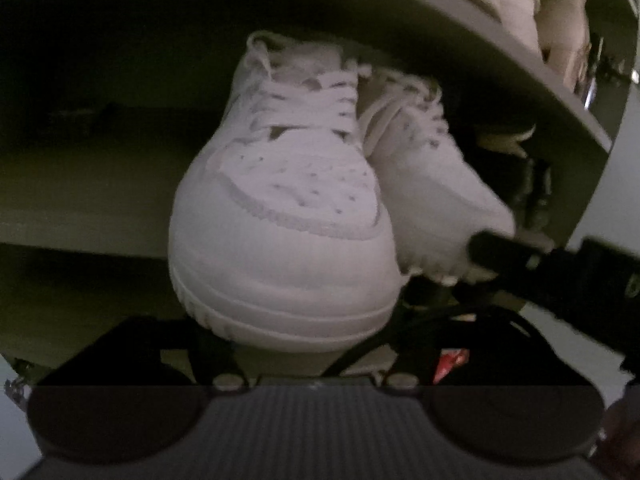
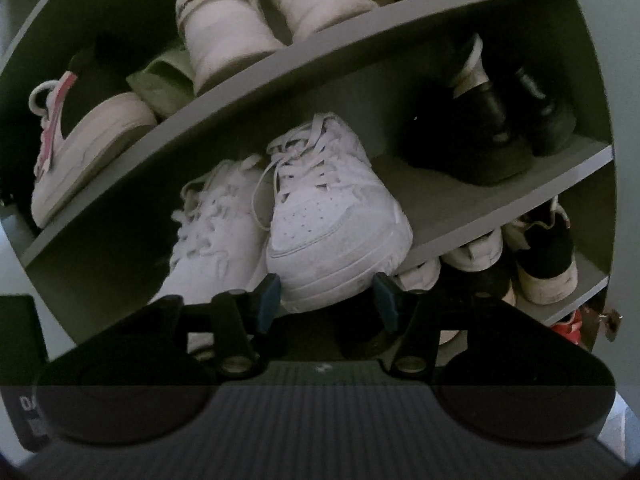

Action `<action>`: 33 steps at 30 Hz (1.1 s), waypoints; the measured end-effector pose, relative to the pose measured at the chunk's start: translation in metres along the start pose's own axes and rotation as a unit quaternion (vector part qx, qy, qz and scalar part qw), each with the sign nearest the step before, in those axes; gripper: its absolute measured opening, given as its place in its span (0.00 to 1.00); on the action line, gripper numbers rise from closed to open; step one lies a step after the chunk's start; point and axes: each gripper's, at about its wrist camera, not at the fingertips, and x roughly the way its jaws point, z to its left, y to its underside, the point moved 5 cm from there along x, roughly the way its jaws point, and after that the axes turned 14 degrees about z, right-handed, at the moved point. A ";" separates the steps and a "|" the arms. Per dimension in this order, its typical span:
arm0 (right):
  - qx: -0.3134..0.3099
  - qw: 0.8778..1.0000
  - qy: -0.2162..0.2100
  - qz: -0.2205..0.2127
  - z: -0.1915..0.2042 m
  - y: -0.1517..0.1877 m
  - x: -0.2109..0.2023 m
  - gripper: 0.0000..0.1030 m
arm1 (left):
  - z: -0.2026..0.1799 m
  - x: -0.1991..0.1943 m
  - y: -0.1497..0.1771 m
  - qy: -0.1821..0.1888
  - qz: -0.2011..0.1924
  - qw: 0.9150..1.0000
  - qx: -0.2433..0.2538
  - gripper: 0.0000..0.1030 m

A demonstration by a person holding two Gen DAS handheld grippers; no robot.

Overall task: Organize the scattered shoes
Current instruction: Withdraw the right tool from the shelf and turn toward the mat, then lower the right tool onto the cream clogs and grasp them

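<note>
Right gripper [image 2: 326, 300] sits right at the front edge of the grey shelf [image 2: 460, 208], jaws apart, one blue pad [image 2: 267, 298] on each side of the toe of a white sneaker [image 2: 336, 216]. Can't really tell if the pads are touching the sole or just flanking it, looks like flanking. That sneaker pokes a bit over the shelf's front edge, toe out. Its twin, the second white sneaker [image 2: 216, 232], is just beside it on the left, touching along the side.

Left gripper is a mess in its own view: the near white sneaker [image 1: 288, 216] fills the frame and hides the fingers, so I can't tell whether it's open or closed. The black arm of the other gripper [image 1: 532, 264] shows at the right by the toe of the far white sneaker [image 1: 432, 184].

Same shelf, toward the back right corner: a pair of black shoes [image 2: 492, 132]. Shelf above holds a pink-trimmed sneaker [image 2: 80, 148], a green slide [image 2: 164, 84] and white sneakers, heels out [image 2: 224, 28].
</note>
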 end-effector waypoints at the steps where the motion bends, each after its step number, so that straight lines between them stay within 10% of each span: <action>1: -0.003 1.000 0.001 -0.015 -0.002 0.004 -0.008 0.54 | 0.001 0.001 0.000 -0.001 0.002 1.000 0.001 0.82; 7: -0.007 0.996 0.021 -0.082 -0.030 0.050 -0.063 0.54 | -0.009 0.008 0.024 0.019 0.026 0.999 0.024 0.91; 12: 0.005 0.994 0.107 -0.005 -0.098 0.145 -0.097 0.55 | -0.046 0.017 0.062 0.042 0.073 0.991 0.102 0.92; 17: 0.143 0.966 0.214 0.010 -0.194 0.221 -0.157 0.57 | -0.131 0.026 0.160 0.138 0.172 0.933 0.284 0.95; 20: 0.264 0.927 0.268 -0.018 -0.257 0.259 -0.198 0.57 | -0.157 0.026 0.219 0.175 0.231 0.898 0.330 0.95; 25: 0.383 0.866 0.320 -0.033 -0.346 0.310 -0.218 0.57 | -0.156 0.010 0.272 0.210 0.271 0.869 0.356 0.95; 33: 0.589 0.757 0.284 -0.009 -0.500 0.377 -0.178 0.80 | -0.115 -0.021 0.263 0.168 0.245 0.902 0.312 0.95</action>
